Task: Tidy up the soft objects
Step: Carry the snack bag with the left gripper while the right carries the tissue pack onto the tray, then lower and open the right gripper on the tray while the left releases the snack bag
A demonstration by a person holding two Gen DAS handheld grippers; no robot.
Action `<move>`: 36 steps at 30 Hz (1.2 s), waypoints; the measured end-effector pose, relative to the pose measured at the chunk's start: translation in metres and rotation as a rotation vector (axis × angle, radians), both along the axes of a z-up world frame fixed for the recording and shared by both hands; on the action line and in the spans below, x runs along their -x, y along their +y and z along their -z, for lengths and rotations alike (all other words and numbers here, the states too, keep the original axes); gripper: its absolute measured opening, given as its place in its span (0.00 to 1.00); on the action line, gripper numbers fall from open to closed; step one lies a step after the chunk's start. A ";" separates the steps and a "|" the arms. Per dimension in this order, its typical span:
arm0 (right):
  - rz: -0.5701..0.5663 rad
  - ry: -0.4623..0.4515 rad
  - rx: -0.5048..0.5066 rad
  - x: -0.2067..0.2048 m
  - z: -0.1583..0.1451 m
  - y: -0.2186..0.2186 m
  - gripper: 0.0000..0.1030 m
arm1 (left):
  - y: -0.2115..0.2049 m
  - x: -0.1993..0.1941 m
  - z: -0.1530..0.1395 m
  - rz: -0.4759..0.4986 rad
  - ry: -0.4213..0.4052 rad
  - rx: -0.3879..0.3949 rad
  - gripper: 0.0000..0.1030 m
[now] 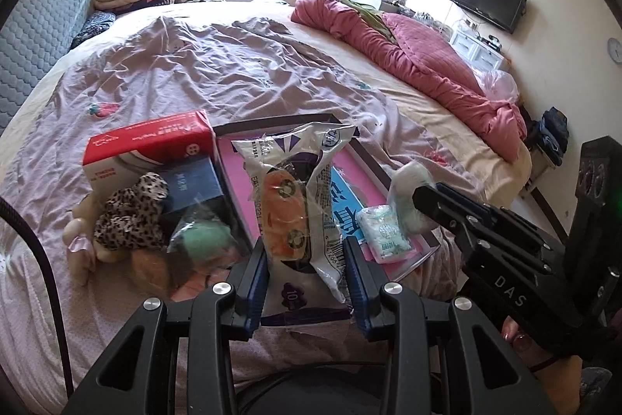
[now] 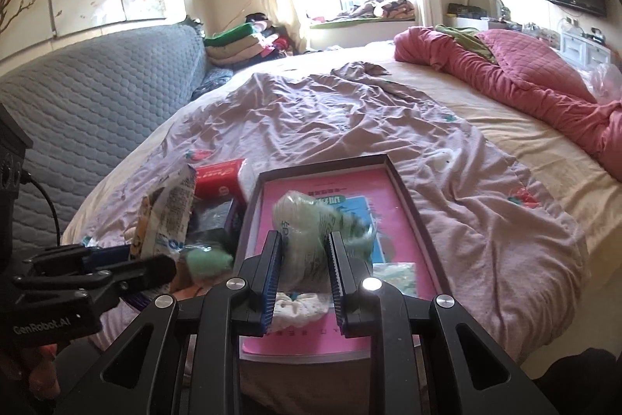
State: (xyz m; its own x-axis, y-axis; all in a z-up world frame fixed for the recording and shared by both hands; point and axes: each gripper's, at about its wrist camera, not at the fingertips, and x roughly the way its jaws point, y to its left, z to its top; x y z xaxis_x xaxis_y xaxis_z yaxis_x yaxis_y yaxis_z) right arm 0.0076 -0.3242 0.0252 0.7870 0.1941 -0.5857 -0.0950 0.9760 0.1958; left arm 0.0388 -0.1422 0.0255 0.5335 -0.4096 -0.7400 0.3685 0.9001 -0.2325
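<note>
The left tongs point(image 1: 306, 259) pinch a white plastic packet point(image 1: 295, 189) above the pink tray point(image 2: 404, 197) on the bed point(image 2: 486, 220). The right tongs point(image 2: 304, 251) pinch a pale-green soft pack point(image 2: 311, 220) over that tray.

Green packet point(image 2: 311, 220) blurred — plush toy point(image 1: 202, 240) half hidden by wrapping.

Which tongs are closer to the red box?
Left. The left tongs, holding the plastic bag, sit just beside the red box. The right tongs hold a soft pack over the pink tray, farther away.
</note>
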 end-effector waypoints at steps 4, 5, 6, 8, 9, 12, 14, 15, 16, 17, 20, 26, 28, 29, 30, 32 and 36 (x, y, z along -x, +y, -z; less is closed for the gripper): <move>-0.006 0.029 0.021 -0.012 0.018 0.000 0.20 | -0.012 -0.011 0.019 0.006 0.032 -0.022 0.36; -0.009 0.047 0.022 -0.016 0.027 0.000 0.19 | -0.014 -0.013 0.023 0.008 0.041 -0.026 0.36; -0.010 0.075 0.022 -0.021 0.037 0.000 0.18 | -0.017 -0.016 0.029 0.009 0.060 -0.031 0.36; -0.008 0.127 -0.003 -0.026 0.060 -0.004 0.18 | -0.020 -0.021 0.041 0.015 0.095 -0.032 0.36; -0.005 0.154 -0.009 -0.027 0.070 -0.005 0.18 | -0.022 -0.022 0.045 0.017 0.103 -0.036 0.36; -0.001 0.178 -0.020 -0.027 0.083 -0.008 0.18 | -0.026 -0.023 0.052 0.032 0.109 -0.043 0.36; 0.007 0.178 -0.039 -0.027 0.085 -0.012 0.18 | -0.029 -0.025 0.057 0.037 0.116 -0.045 0.36; 0.010 0.176 -0.038 -0.027 0.085 -0.013 0.18 | -0.030 -0.026 0.058 0.040 0.122 -0.045 0.36; 0.011 0.175 -0.033 -0.028 0.085 -0.014 0.18 | -0.032 -0.028 0.061 0.041 0.131 -0.046 0.36; 0.011 0.172 -0.029 -0.028 0.084 -0.014 0.18 | -0.033 -0.031 0.064 0.040 0.143 -0.048 0.36; 0.016 0.170 -0.007 -0.028 0.083 -0.015 0.18 | -0.038 -0.033 0.070 0.044 0.161 -0.050 0.36; 0.026 0.182 0.007 -0.032 0.088 -0.019 0.18 | -0.044 -0.039 0.083 0.058 0.202 -0.052 0.36; 0.026 0.187 0.004 -0.033 0.090 -0.020 0.18 | -0.045 -0.042 0.088 0.058 0.218 -0.047 0.37; 0.025 0.189 0.002 -0.033 0.091 -0.020 0.18 | -0.045 -0.043 0.090 0.058 0.224 -0.045 0.37; 0.025 0.192 0.005 -0.033 0.092 -0.020 0.18 | -0.046 -0.044 0.092 0.057 0.227 -0.044 0.37; 0.024 0.192 0.009 -0.034 0.094 -0.019 0.18 | -0.046 -0.046 0.096 0.055 0.236 -0.046 0.37; 0.024 0.192 0.010 -0.035 0.095 -0.019 0.20 | -0.046 -0.049 0.100 0.051 0.251 -0.035 0.37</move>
State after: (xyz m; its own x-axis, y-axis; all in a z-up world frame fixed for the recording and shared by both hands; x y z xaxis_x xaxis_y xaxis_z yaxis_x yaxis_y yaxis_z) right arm 0.0426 -0.3436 -0.0697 0.6653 0.1700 -0.7269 -0.0332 0.9795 0.1987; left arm 0.0875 -0.1878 -0.0746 0.3111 -0.4025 -0.8609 0.3481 0.8912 -0.2909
